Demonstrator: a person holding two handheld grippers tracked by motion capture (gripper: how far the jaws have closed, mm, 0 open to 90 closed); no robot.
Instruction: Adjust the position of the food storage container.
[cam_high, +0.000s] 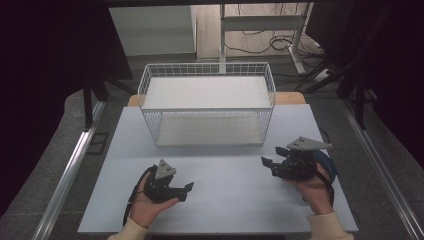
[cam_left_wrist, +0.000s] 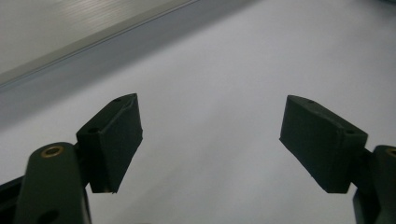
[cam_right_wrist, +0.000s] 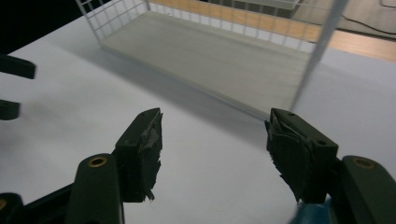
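Both grippers hover spread and empty over the table (cam_high: 225, 200): the left gripper (cam_high: 189, 192) near the front edge, the right gripper (cam_high: 270, 163) angled toward the wire rack (cam_high: 207, 102) standing mid-table. A careless right-hand reach could snag the rack's thin wires and shove it.

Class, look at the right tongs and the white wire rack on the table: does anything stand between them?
Nothing visible does. The right tongs hang open and empty, aimed toward the white wire rack, with bare table between them. In the right gripper view the rack's open front faces the jaws. The left tongs sit off to the side, also open.
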